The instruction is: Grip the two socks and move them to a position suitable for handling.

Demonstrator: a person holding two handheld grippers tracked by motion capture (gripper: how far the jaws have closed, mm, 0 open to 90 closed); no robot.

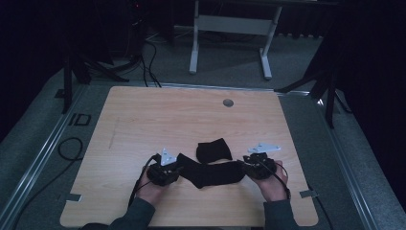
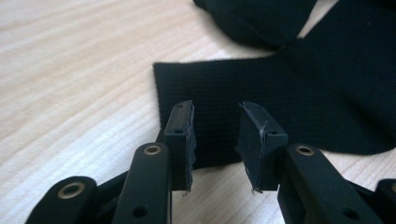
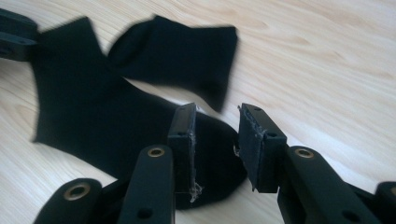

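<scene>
Two tongs are held over the bench, one in each hand. The left tongs (image 1: 178, 168) are seen with jaws parted by a clear gap and nothing between them; in the left gripper view the tips (image 2: 215, 140) hang over the squared end of the long sock (image 2: 289, 102). The right tongs (image 1: 245, 167) are likewise parted and empty, and in the right gripper view their tips (image 3: 215, 140) hang over the rounded end of the same sock (image 3: 102, 126); whether either pair touches the fabric cannot be told. Two black socks are counted. The long sock (image 1: 213, 173) is laid flat between the two tongs, near the front of the bench (image 1: 158, 115). The short sock (image 1: 214, 150) lies just behind it, touching or overlapping it at the middle. One small round grey fitting (image 1: 228, 102) is set in the far part of the bench. Beyond the bench, a white table frame (image 1: 230, 28) and dark stand legs (image 1: 91, 67) are seen on the grey floor, with one black cable (image 1: 69, 148) looped at the left.
</scene>
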